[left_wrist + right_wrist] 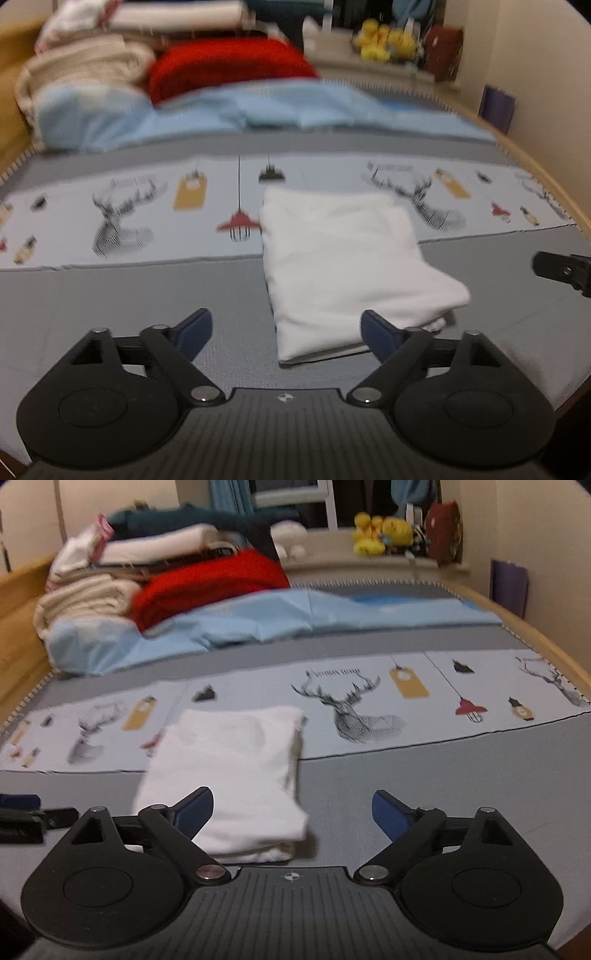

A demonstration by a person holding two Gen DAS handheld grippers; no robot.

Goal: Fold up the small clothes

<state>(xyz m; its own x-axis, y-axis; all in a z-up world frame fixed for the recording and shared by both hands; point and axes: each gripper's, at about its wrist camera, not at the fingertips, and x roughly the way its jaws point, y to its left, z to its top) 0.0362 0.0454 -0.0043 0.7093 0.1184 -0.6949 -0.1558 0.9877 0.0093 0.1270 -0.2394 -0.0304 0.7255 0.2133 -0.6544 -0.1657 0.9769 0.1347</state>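
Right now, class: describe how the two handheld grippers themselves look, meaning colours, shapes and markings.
The left gripper and right gripper look alike: a matte black ribbed body, two round black lobes with triangular cut-outs, black link arms on silver pivot pins, and dark blue finger pads. A small white emblem marks each body. No cables or sleeves show.

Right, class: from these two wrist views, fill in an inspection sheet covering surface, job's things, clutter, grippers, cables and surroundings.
Surface: grey bed cover with a printed deer-and-lamp band.
Job's things: white garment, folded into a rectangle, lying flat across the band's edge.
Clutter: stacked folded textiles, red blanket, light blue sheet at the far end.
Grippers: left hand-held gripper open, empty; right hand-held gripper open, empty.
Cables: nothing seen.
Surroundings: yellow plush toys on a ledge, wooden bed frame, beige wall.
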